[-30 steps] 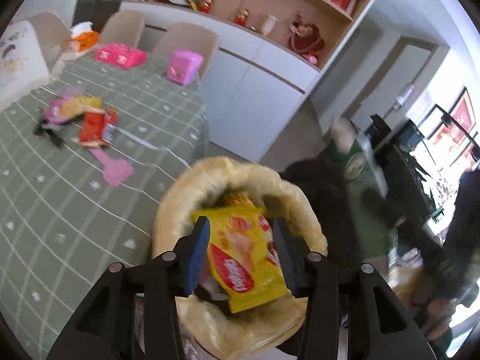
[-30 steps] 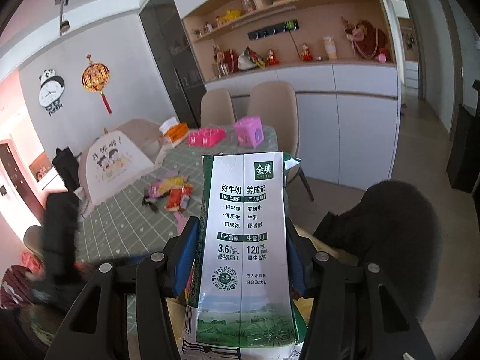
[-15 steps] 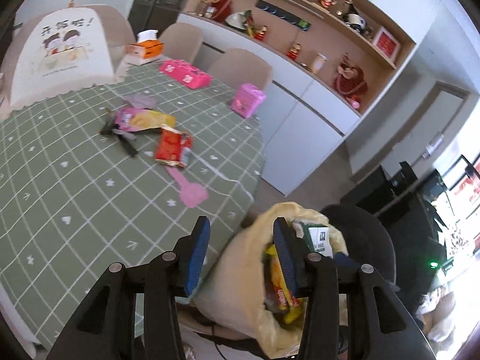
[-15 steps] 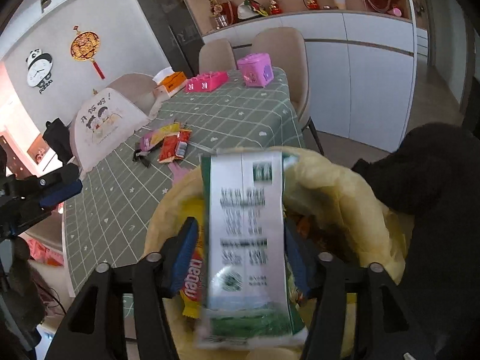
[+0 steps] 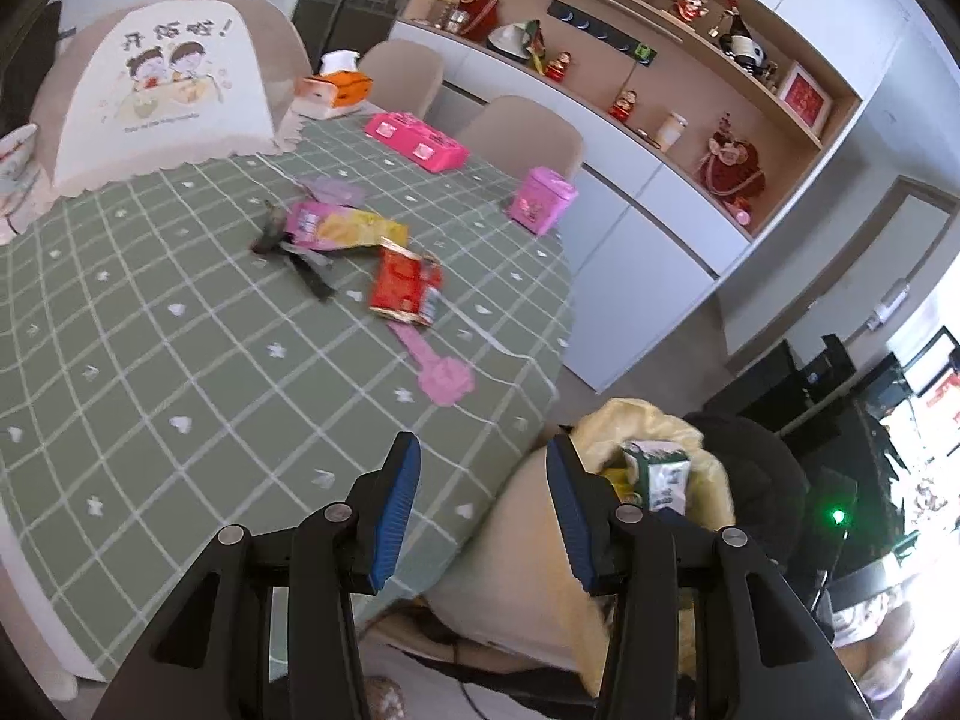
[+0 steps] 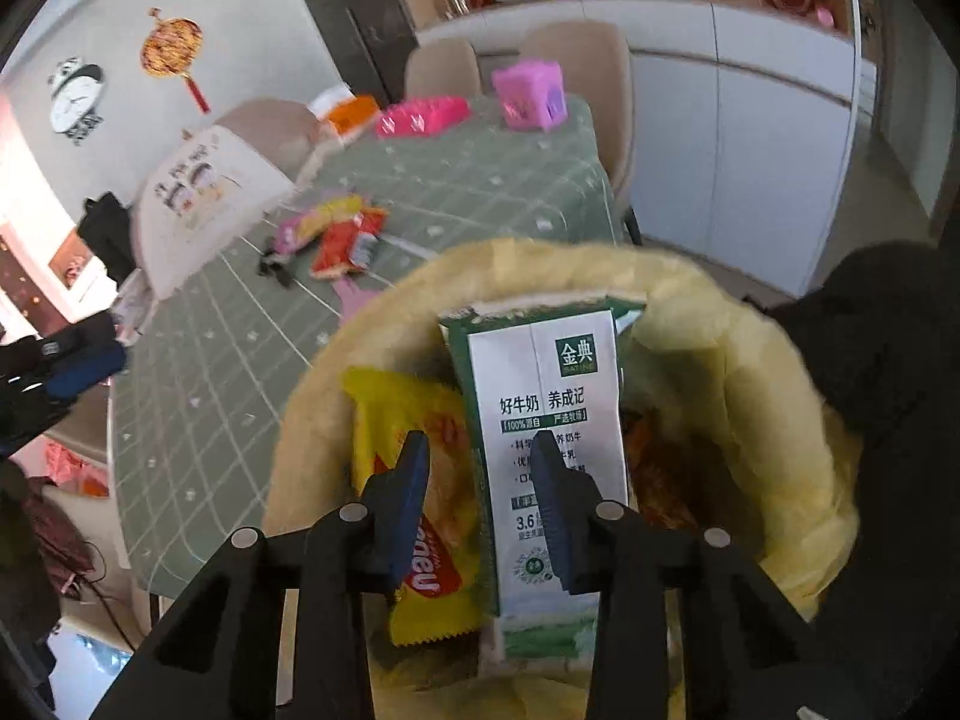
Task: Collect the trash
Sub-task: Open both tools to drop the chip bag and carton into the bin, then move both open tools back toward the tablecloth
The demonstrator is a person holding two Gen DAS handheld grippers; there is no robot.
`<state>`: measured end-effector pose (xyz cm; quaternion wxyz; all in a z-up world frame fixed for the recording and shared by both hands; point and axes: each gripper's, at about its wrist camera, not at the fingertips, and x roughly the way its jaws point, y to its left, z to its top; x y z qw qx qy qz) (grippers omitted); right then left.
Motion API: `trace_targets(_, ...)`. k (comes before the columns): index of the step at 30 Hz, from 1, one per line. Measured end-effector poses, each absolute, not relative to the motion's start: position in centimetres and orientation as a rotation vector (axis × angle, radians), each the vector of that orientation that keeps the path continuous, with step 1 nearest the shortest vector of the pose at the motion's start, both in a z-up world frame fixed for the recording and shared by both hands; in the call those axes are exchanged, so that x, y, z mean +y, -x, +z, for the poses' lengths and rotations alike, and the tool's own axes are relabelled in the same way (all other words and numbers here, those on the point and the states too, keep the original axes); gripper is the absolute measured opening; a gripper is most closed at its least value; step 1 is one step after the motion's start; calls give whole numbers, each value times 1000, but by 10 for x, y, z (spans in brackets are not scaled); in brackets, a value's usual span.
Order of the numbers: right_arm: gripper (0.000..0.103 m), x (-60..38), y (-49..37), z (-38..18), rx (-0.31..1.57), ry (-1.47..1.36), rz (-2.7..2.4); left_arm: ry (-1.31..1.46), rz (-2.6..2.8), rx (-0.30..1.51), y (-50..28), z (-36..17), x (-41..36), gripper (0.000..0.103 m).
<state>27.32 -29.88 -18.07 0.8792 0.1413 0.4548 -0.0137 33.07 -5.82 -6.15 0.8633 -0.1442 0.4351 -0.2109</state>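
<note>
A yellow trash bag (image 6: 750, 372) stands open beside the table; it also shows in the left wrist view (image 5: 636, 420). A white and green milk carton (image 6: 546, 372) and a yellow snack packet (image 6: 396, 414) lie inside it. My right gripper (image 6: 480, 450) hangs open and empty just above the carton. My left gripper (image 5: 480, 450) is open and empty over the table's near edge. On the green checked tablecloth (image 5: 180, 360) lie a red wrapper (image 5: 402, 288), a pink and yellow wrapper (image 5: 336, 225), a black scrap (image 5: 300, 264) and a pink flat scrap (image 5: 438, 372).
A white food cover (image 5: 162, 90), an orange tissue box (image 5: 336, 84), a pink tray (image 5: 414, 141) and a pink box (image 5: 540, 198) stand at the table's far side. Beige chairs (image 5: 516, 126) and white cabinets (image 5: 648, 228) lie behind. A black seat (image 6: 870, 330) sits next to the bag.
My right gripper lowered the milk carton into the bag and let go of it. My left gripper dropped the yellow packet in the bag, then swung left over the table, open and empty.
</note>
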Motion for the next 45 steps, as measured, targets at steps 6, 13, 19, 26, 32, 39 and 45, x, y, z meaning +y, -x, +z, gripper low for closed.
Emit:
trace_targets(6,33,-303,-280,-195,990,-319,-48,327,-386,925,-341,-72,-36,45)
trace_targets(13,34,-304,-276,-200,1025,-326,-72,318,-383,956,-346,-87,-42,45)
trace_targets(19,38,-300,-259,-167,927,-287,-73,302,-398,971,-348,-86,-53,45)
trace_targets(26,38,-311,-230,-140,840,-297,-57,287,-410,959,-350,-78,-59,45)
trace_targets(32,40,-310,-200,-160,907,-332,-19,297,-415,967,-349,-79,-64,45)
trace_targets(39,40,-302,-192,-150,868,-308,-8,269,-410,969,-353,-86,-69,45)
trace_targets(45,40,-291,-213,-120,750,-330,15,204,-400,950,-376,-95,-74,45)
